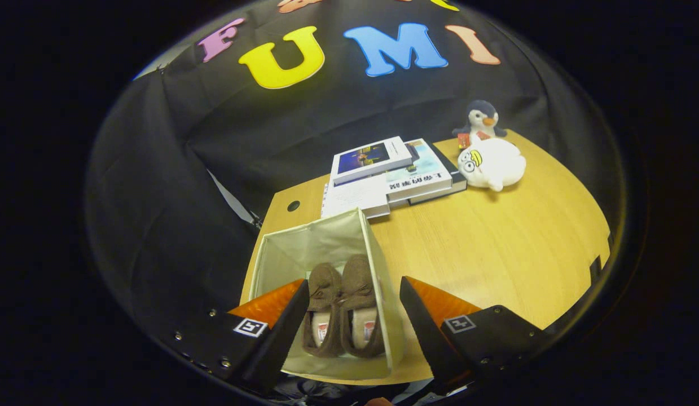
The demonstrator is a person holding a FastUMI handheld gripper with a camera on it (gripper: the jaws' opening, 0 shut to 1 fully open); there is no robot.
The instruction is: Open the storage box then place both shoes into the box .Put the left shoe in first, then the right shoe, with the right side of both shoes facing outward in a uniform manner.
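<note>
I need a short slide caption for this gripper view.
Open gripper above storage box holding both brown shoes side by side.

Storage box (pixel 304 248): pale cream fabric walls, holding two brown suede shoes (pixel 342 307) with off-white fleece linings. Table (pixel 496 242): light yellow wood grain with one dark round hole. Books (pixel 386 172): white covers with blue picture panels; penguin toy (pixel 480 121) grey-blue and white with orange beak; plush (pixel 493 163) white.
</note>
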